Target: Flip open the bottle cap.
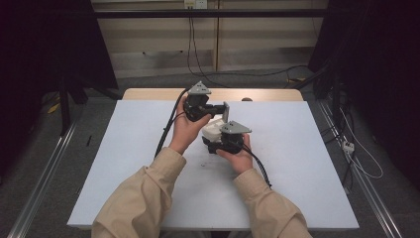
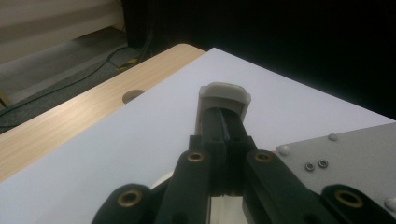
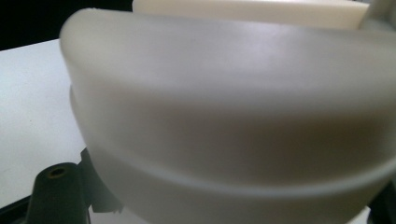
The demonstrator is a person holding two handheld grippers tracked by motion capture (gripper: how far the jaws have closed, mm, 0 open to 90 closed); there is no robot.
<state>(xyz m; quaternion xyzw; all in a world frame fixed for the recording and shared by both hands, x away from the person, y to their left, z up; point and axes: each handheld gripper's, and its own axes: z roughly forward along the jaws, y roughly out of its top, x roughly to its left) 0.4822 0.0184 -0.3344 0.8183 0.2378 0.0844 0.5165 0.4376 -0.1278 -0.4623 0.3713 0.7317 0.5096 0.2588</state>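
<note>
A: Where is the box (image 1: 212, 130)?

B: Just right of the middle of the white surface (image 1: 124, 163), held between the two grippers. In the high view it is a small white plastic box with a hinged lid (image 1: 226, 113) standing up at its 1 o'clock side.

A: What does the left gripper (image 1: 221, 111) do?

B: It comes in from 10 o'clock, with the person's left hand (image 1: 185, 128) wrapped round its body. In the left gripper view its fingers (image 2: 215, 128) are pressed close together on the lid (image 2: 224, 94), whose pale rounded edge caps their tips. So they pinch the lid.

A: And the right gripper (image 1: 214, 144)?

B: It sits at the box's 6 o'clock, in the right hand (image 1: 239, 154), grey plate on top. The right gripper view is very close: the box (image 3: 233, 112) looms as a big pale curved wall, with a black finger (image 3: 56, 191) at 7 o'clock against its lower edge. The fingers are closed on the box.

A: Do the grippers touch?

B: They are just beside each other; I cannot tell whether they touch. The right one's grey plate (image 2: 345, 158) shows at 4 o'clock in the left gripper view.

A: Anything else?

B: A wooden strip (image 1: 148, 93) runs along the surface's 12 o'clock edge, with a round hole (image 2: 133, 95) in it. Cables (image 1: 166, 131) trail from both grippers toward the person's beige sleeves (image 1: 143, 198).
</note>
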